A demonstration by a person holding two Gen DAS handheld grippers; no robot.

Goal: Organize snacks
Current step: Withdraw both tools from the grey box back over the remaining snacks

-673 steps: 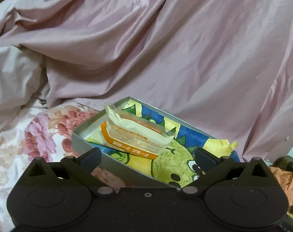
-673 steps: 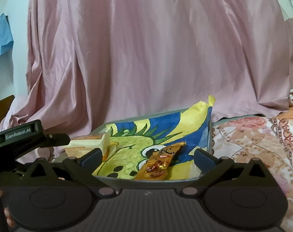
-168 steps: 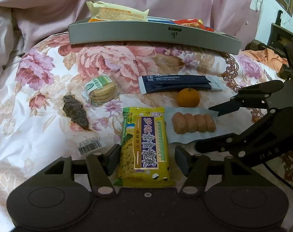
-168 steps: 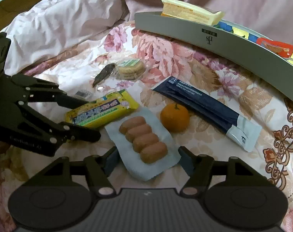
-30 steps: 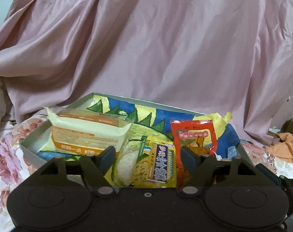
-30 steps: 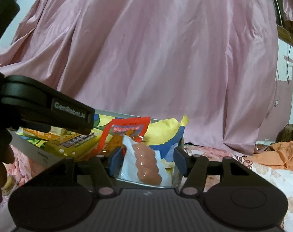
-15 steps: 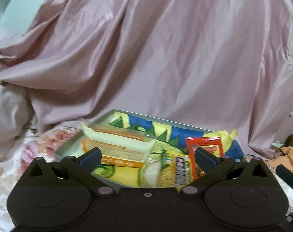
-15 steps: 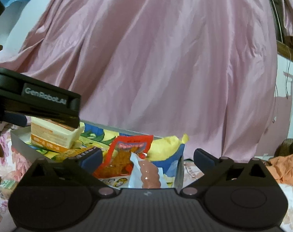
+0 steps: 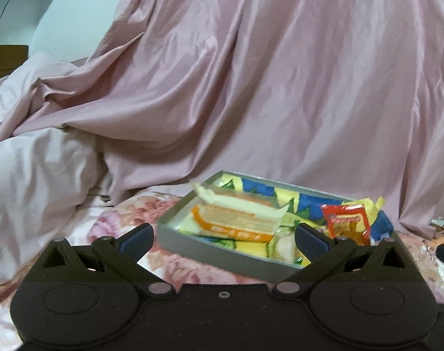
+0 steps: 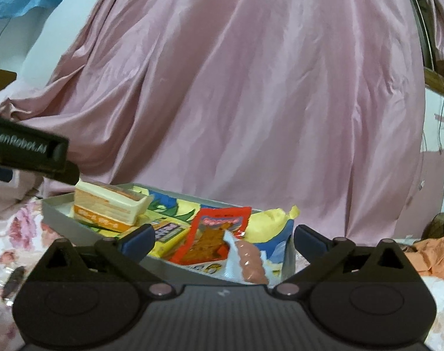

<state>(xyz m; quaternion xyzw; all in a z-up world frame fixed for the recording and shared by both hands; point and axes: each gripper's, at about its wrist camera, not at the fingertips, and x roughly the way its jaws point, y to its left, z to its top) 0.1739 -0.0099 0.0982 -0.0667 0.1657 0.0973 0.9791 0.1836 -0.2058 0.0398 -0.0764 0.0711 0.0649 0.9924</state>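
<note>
Both grippers (image 9: 223, 238) (image 10: 224, 238) just spread, empty; sausage pack (image 10: 249, 259) lengthwise toward right camera.

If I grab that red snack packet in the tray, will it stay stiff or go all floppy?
Probably floppy. The red packet looks like thin, flat foil, propped against other snacks rather than standing alone, so it would likely bend or droop. It seems light for its size. Its shiny wrapper could be slippery, so pinch it near an edge. The gray tray holding it looks rigid by comparison.
</note>
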